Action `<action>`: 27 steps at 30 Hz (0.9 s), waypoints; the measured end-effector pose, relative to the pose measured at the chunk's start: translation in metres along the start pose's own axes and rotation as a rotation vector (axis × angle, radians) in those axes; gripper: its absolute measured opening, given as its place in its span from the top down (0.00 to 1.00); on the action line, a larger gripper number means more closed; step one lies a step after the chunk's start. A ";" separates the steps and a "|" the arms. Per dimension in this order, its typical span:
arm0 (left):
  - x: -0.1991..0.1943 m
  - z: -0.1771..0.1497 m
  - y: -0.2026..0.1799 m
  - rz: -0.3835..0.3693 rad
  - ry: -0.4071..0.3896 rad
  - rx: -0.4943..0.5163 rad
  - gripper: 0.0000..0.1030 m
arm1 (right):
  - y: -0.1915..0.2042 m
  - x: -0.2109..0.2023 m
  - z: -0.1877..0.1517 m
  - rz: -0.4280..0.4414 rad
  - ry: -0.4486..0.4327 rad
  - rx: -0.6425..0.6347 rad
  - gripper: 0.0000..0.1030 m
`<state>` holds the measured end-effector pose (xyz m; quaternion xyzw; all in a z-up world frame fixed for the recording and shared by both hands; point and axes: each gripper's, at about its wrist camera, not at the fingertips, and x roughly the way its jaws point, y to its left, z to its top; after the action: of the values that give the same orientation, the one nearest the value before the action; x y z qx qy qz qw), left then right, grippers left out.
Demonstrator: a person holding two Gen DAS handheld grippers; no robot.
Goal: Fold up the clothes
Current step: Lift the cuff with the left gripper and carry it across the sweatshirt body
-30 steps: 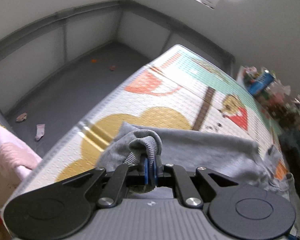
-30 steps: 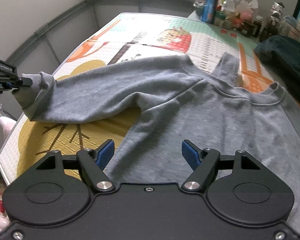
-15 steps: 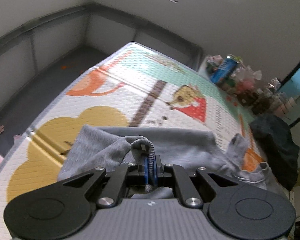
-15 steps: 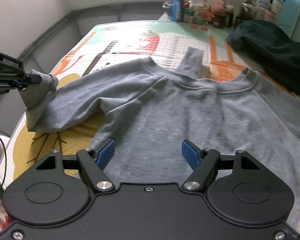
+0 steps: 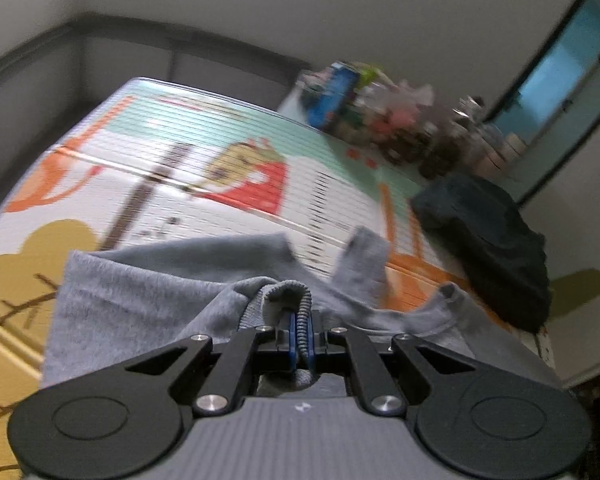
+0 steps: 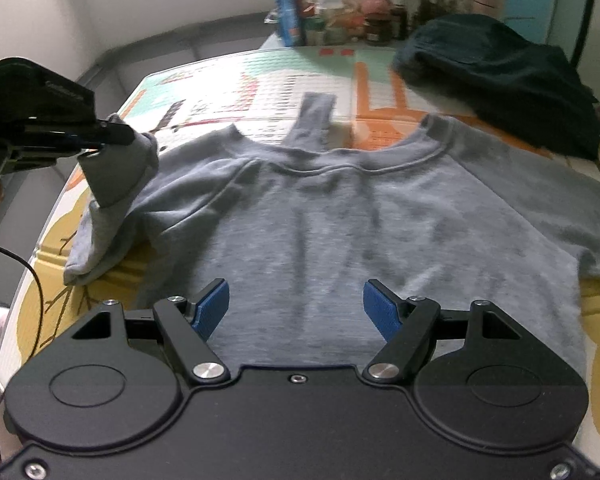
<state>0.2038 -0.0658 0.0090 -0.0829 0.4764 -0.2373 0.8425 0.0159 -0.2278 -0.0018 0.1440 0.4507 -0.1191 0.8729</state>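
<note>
- While the grey sweatshirt [image 6: 340, 216] lies spread flat on a counter covered by a colourful cartoon play mat [image 6: 228, 80], its neckline points toward the far end and its hem sits under the right gripper [image 6: 296, 308]
- The left gripper [image 5: 300, 334] has its fingers closed tight on the ribbed cuff [image 5: 300, 300] of one sleeve, lifting that sleeve above the mat so it folds over toward the body of the garment
- From the right wrist view the left gripper [image 6: 120, 134] shows at the left side, with the held sleeve [image 6: 112, 200] hanging from it in a loose fold down to the mat
- The right gripper's fingers stand wide apart with nothing between them, hovering over the lower middle of the sweatshirt
- The other sleeve spreads out to the right, reaching close to the counter's right edge
- A strip of grey fabric [image 6: 312, 120] sticks out past the collar toward the far end
- One dark, crumpled garment [image 6: 500, 76] lies at the far right corner, just beyond the sweatshirt's shoulder
- A crowd of bottles, jars and one tall blue can [image 6: 288, 14] stands along the far end; their contents are too blurred to tell
- Open mat shows between the collar and that clutter, and along the left edge beside the lifted sleeve
- Counted: two grippers, one grey sweatshirt, one dark garment
</note>
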 end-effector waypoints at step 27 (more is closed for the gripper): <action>0.061 -0.048 -0.176 -0.127 0.140 0.262 0.95 | -0.115 -0.021 -0.008 -0.096 -0.028 0.192 0.30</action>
<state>0.1331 -0.2446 0.0006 0.0144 0.4927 -0.3552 0.7943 -0.0407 -0.3298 -0.0058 0.2037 0.4315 -0.2055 0.8545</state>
